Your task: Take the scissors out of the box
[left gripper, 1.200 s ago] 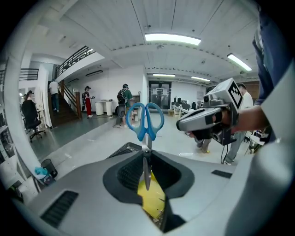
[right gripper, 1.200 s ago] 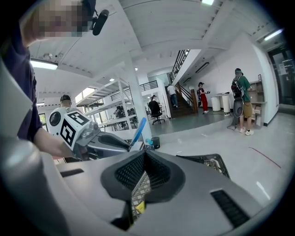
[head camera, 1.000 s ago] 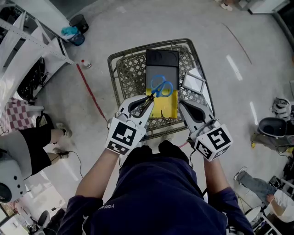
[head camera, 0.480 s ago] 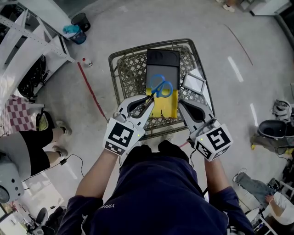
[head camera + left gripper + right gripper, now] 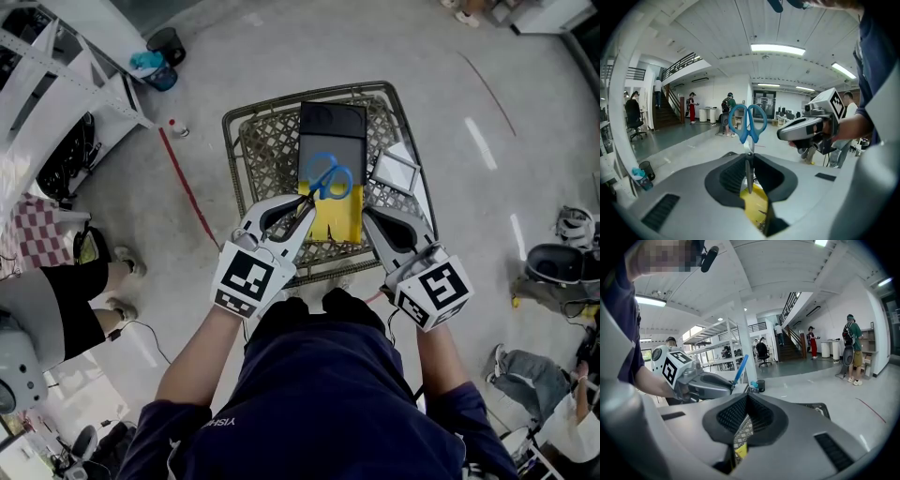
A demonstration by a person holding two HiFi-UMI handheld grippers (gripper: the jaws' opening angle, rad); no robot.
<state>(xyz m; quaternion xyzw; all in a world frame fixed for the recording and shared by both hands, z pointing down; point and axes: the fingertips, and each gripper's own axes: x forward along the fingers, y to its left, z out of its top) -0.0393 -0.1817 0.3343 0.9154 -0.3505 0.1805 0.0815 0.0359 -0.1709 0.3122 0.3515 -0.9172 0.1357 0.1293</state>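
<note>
— Scissors [image 5: 330, 178] in the grip! The left gripper [image 5: 305, 204] is pinching them by the closed blades, with the blue handle loops sticking out ahead over the yellow box [image 5: 339, 220] in the wire basket [image 5: 234, 127].

— And the other hand?

— Just beside it, the right gripper [image 5: 367, 216] has its jaws pressed together on nothing, tip near the box's right edge.

— So where are we in the task?

— I'd call it the lift-out. In the left gripper view the handles stand against open room, so they look clear of the box, though from above I can't tell how high. The next move wants a steady draw back over the basket rim with that pinch kept firm. Those blades are thin and slick, and they could swivel.

— Surroundings?

— The basket sits on a grey concrete floor [image 5: 281, 47], with a red line [image 5: 187, 192] running alongside. A black flat case [image 5: 331, 131] lies beyond the yellow box, and a small white-framed panel [image 5: 394, 169] to its right. There's white shelving [image 5: 56, 84] at the left, and a staircase [image 5: 792, 345] and people [image 5: 853, 348] far back in the hall.
</note>
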